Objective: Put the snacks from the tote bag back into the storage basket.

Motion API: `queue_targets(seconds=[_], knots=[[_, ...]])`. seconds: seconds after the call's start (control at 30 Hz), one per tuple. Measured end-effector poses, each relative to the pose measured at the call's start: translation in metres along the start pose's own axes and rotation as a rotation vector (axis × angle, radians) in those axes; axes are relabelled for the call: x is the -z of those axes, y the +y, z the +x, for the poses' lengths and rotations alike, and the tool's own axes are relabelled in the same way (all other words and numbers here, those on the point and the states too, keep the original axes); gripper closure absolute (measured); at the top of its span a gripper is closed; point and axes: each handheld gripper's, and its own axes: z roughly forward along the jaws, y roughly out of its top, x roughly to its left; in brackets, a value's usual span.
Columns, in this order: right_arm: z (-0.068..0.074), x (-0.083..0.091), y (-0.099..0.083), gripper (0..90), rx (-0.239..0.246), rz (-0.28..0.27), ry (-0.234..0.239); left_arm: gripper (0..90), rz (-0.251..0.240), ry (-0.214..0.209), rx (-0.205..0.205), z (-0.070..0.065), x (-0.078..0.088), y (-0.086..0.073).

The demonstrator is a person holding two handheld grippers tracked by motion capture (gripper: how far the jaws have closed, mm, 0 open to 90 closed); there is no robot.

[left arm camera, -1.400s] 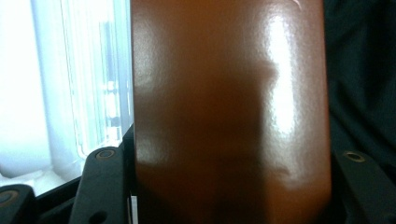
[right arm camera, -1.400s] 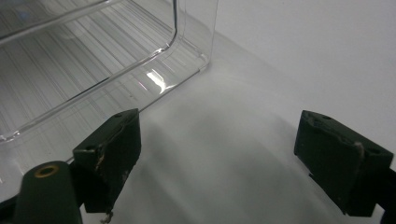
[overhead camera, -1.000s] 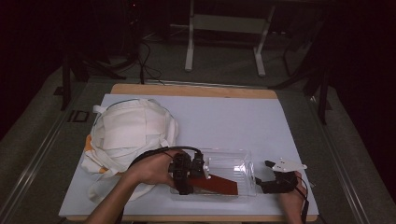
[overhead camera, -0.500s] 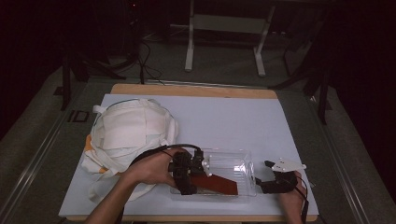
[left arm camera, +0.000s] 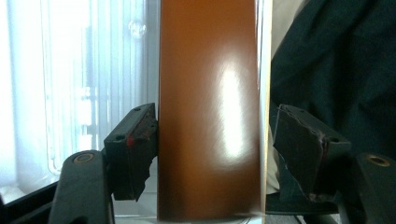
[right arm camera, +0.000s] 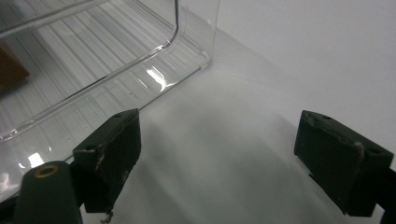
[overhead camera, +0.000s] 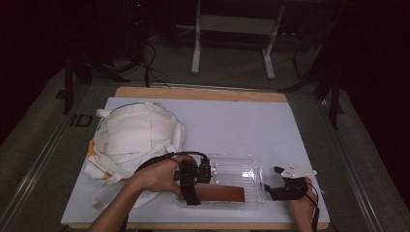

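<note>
The left gripper fingers have just been opening, loosening from the brown block between them. It looks delivered into the clear tray; the right gripper sits spread and empty.

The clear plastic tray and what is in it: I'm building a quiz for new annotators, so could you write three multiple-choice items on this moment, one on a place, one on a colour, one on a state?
1. Where does the brown flat piece lie?
A. On the white cloth bag
B. Inside the clear tray, along its near side
C. On the floor

2. What colour is the sheet covering the table?
A. White
B. Green
C. Black

3. How do the left gripper's jaws stand on the brown piece?
A. Clamped tight on both sides
B. Open, with a gap at one pad
C. Far away from it

Answers: 1 B, the high view shows it inside the clear tray. 2 A, the sheet is white. 3 B, the left gripper has just been opening, and its jaws straddle the piece with one pad clear of it.
</note>
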Motion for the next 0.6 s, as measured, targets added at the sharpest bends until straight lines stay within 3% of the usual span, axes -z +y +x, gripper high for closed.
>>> queue_targets(seconds=[0.6], knots=[[0.0,0.0,0.0,14.8,-0.001,0.001,0.0,31.1,-0.019,0.022,0.038,0.004,0.007,-0.013]])
